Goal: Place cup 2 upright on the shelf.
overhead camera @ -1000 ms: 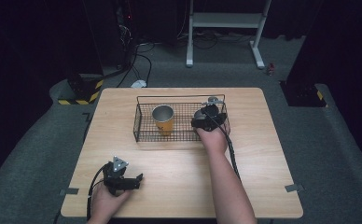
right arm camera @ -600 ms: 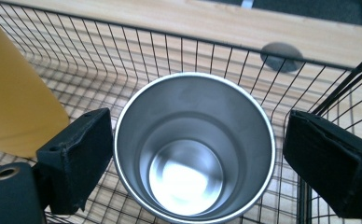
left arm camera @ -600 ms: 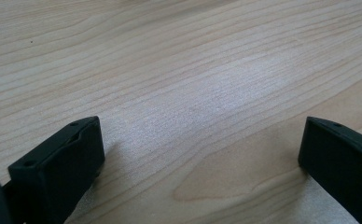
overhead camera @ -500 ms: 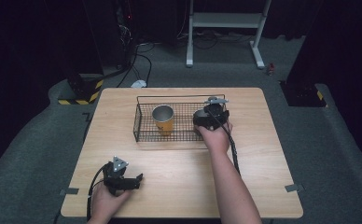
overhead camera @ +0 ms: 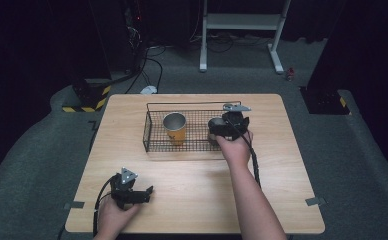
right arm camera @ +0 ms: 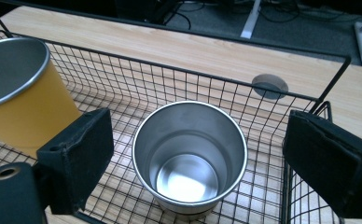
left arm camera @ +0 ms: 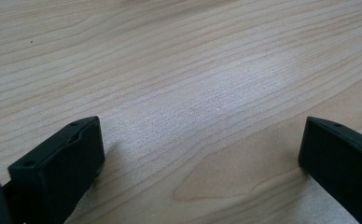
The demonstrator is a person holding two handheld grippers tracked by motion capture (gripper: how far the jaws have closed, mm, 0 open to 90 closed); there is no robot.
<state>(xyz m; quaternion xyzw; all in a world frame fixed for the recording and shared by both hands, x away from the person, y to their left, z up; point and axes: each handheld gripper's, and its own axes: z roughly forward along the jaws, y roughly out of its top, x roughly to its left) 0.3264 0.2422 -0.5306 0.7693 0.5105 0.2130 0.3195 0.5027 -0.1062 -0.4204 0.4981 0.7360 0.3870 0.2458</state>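
We are holding the right gripper (overhead camera: 227,125) over the right end of the black wire-mesh basket (overhead camera: 154,107), jaws spread wide and pinching nothing. In the right gripper view the plain stainless-steel cup (right arm camera: 190,156) is standing upright on the basket floor directly between those jaws, clear of both pads. In the high view the gripper body is covering most of it, leaving its rim (overhead camera: 215,123) showing.

Beside it, toward the basket's middle, the orange cup with a steel rim (overhead camera: 175,128) is also standing upright; in the right gripper view it (right arm camera: 23,95) is sitting just behind the left jaw, so that side is crowded. We are counting two cups, one basket and two grippers. The basket's far wire wall is rising just behind the steel cup, and its right-end wall is running close under the right jaw, leaving little room on that side. A round grey cable port (right arm camera: 269,86) is sitting in the light wooden desk (overhead camera: 272,170) just beyond the far wall.

We are resting the left gripper (overhead camera: 132,192) near the desk's front-left corner, well apart from the basket, jaws spread over bare wood (left arm camera: 193,93). The whole front half of the desk between the basket and the near edge is lying open, as are the strips left and right of the basket
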